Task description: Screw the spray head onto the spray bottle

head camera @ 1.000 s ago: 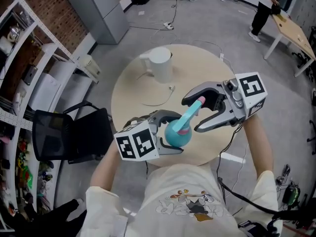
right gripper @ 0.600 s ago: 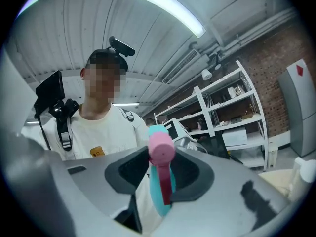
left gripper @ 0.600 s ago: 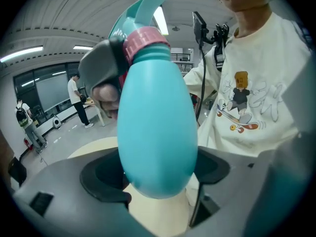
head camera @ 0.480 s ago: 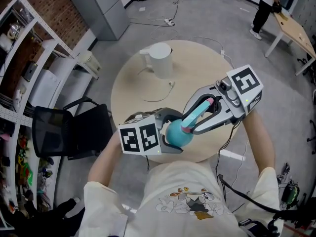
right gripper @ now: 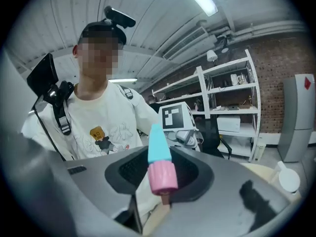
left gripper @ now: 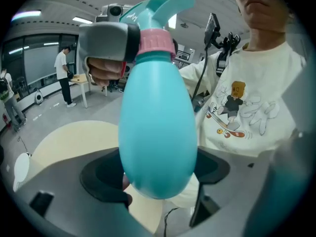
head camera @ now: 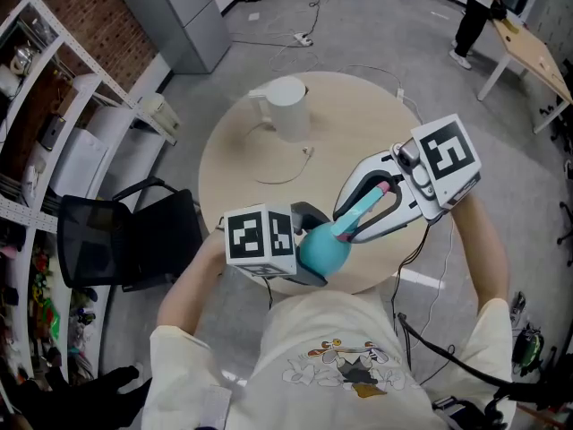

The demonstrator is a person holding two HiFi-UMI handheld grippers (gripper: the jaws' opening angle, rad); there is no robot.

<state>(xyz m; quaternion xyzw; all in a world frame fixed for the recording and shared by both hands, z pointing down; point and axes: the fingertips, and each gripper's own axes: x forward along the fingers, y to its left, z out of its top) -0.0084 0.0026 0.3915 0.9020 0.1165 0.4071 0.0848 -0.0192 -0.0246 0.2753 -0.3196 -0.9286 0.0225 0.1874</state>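
Teal bottle [head camera: 320, 253] pinched round its belly by left gripper [left gripper: 158, 174], held off the table [head camera: 358, 124] near its front edge. Right gripper [right gripper: 160, 177] jaws just closed on spray head [head camera: 365, 206] at pink collar [left gripper: 155, 42]. Step: screwing on, probably. Next: twist collar, keep bottle steady.

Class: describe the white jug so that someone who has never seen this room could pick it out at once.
Find the round beige table. On its far side from the person stands the jug. It is the only upright thing on the tabletop: plain white, cylindrical, with a side handle; the cable near it lies flat.
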